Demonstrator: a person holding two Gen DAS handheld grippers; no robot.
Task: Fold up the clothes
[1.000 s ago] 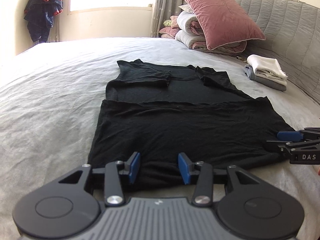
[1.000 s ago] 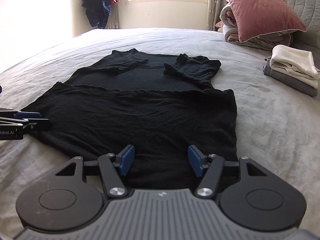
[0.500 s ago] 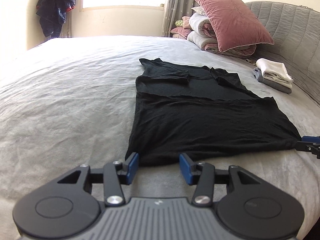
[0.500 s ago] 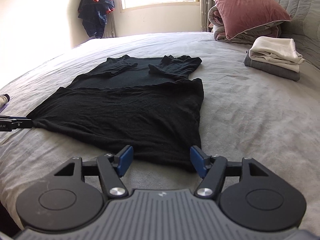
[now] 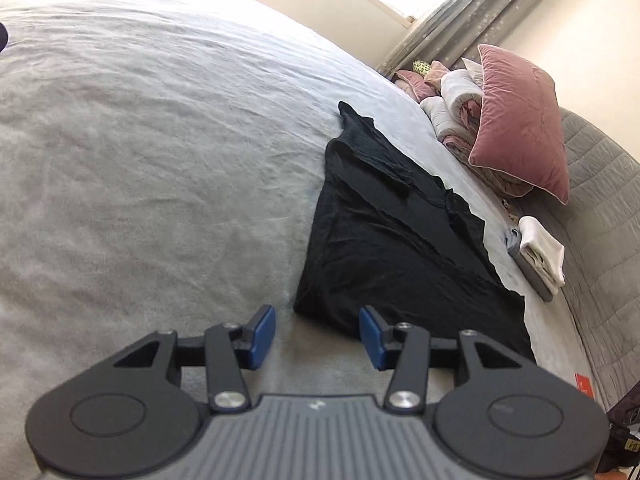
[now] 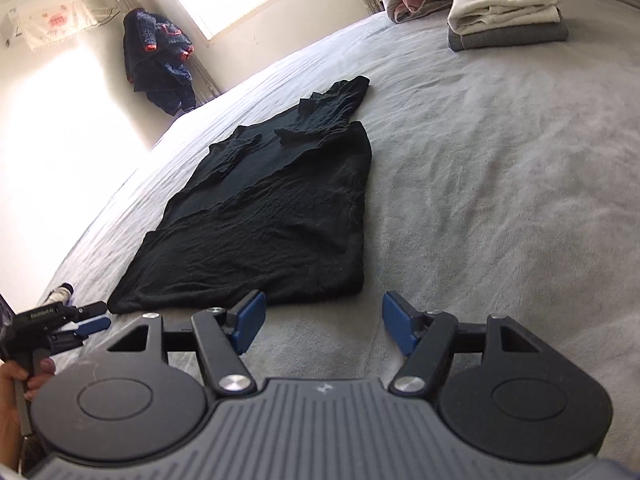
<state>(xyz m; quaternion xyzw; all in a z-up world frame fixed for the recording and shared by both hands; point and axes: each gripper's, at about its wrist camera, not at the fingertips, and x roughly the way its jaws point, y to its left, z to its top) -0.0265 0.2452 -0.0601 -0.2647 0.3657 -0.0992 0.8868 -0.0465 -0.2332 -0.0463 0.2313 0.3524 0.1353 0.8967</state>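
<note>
Since a second ago you've drawn both grippers back off the black shirt [image 6: 272,216]; its hem lay between the pads then, now it sits just ahead of them on the grey bed cover [image 5: 140,168], sleeves folded in, lower half doubled up. Both views have rolled sideways. Your left gripper [image 5: 316,336] is released, empty, pads spread by the near-left corner. Your right gripper [image 6: 323,326] is spread too, holding nothing, near the right corner. Folded stack [image 6: 504,12] stays by the pillow [image 5: 520,128].
</note>
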